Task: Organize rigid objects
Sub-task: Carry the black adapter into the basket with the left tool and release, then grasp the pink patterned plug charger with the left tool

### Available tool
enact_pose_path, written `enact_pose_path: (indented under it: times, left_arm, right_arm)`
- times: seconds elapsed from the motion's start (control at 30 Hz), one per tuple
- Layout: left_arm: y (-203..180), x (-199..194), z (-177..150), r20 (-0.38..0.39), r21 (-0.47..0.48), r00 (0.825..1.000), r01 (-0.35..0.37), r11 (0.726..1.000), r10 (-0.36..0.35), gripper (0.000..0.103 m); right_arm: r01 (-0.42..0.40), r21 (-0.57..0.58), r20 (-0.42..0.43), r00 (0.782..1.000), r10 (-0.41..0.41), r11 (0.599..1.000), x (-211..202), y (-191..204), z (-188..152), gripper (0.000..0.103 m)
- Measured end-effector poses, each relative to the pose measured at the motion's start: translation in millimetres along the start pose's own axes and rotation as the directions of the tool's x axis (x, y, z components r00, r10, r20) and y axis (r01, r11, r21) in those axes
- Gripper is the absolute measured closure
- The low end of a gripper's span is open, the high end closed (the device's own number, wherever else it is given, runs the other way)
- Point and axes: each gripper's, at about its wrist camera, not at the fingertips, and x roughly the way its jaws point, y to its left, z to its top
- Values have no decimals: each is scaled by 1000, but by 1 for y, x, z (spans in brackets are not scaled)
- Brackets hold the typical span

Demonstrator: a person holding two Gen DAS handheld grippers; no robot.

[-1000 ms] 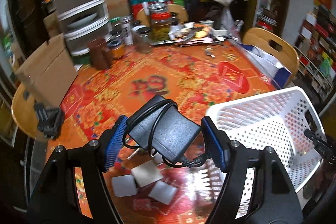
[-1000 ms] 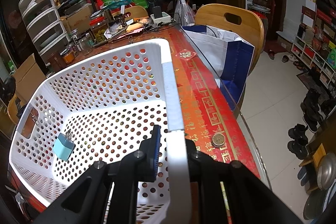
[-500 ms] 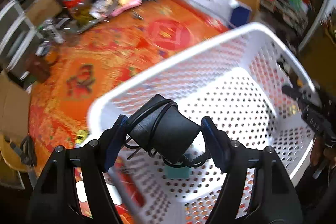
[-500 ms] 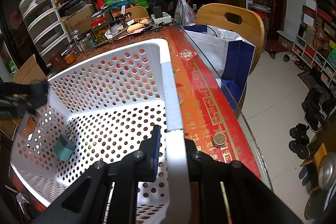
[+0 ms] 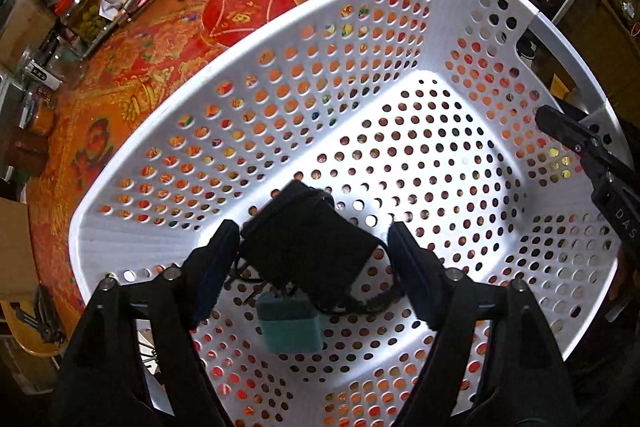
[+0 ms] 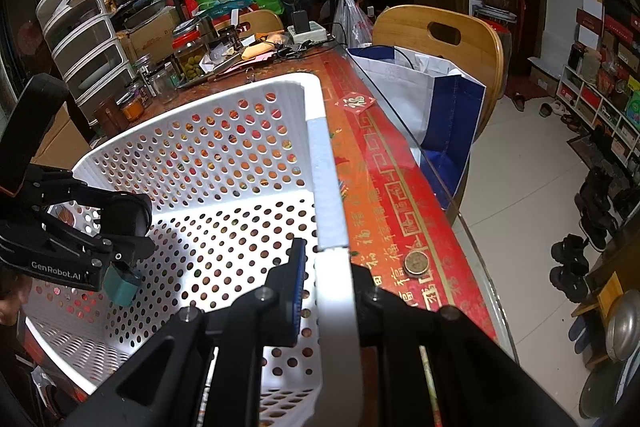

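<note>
From the left wrist, the left hand-held gripper (image 5: pixel 314 259) hangs inside the white basket (image 5: pixel 304 27), its jaws closed on a black power adapter (image 5: pixel 308 247) wrapped in its own cord; a teal charger (image 5: pixel 290 323) lies on the basket floor just below; the release would go best low and beside that charger, not onto it.

From the right wrist, the right hand-held gripper (image 6: pixel 326 291) pinches the basket (image 6: pixel 326 187) rim, steadying it on the worktop (image 6: pixel 400 195).
</note>
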Motion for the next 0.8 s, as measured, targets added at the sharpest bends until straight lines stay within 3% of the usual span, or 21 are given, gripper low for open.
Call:
enact_pose_path:
  times: [0.1,0.27,0.37,0.47,0.53,0.6,0.7,0.8]
  left_arm:
    - [4,-9,0,41,-14,999,-11,1000,12,10]
    - [11,-34,-6,115,-41,993,2,999,3,10]
    - [28,-63,-28,211,-90,977,1,996,18,10]
    - [59,-98,-71,312,-172,950,34,984,22,10]
    - [86,-115,-109,364,-246,930,34,969,60,1]
    - [108,-123,-148,389,-314,913,8,949,121,0]
    - [142,-107,-203,320,-443,912,-95,892,256,0]
    - [164,-77,-243,265,-513,932,-79,855,246,0]
  right_arm:
    - [2,2,-3,1000,-2,1000,0,-1,0,91]
    - [5,2,-9,1000,-5,1000,-1,-2,-2,91]
    - [10,0,-12,1000,-10,1000,-3,-2,-3,91]
    - [14,-2,-14,1000,-14,1000,-3,-2,-1,91]
    - [17,-3,-16,1000,-17,1000,-3,-1,0,91]
    - [21,-5,-17,1000,-21,1000,-3,-1,0,91]
    - [24,-7,-18,1000,-24,1000,-3,0,1,91]
    - [23,-6,-17,1000,-23,1000,-3,-1,1,91]
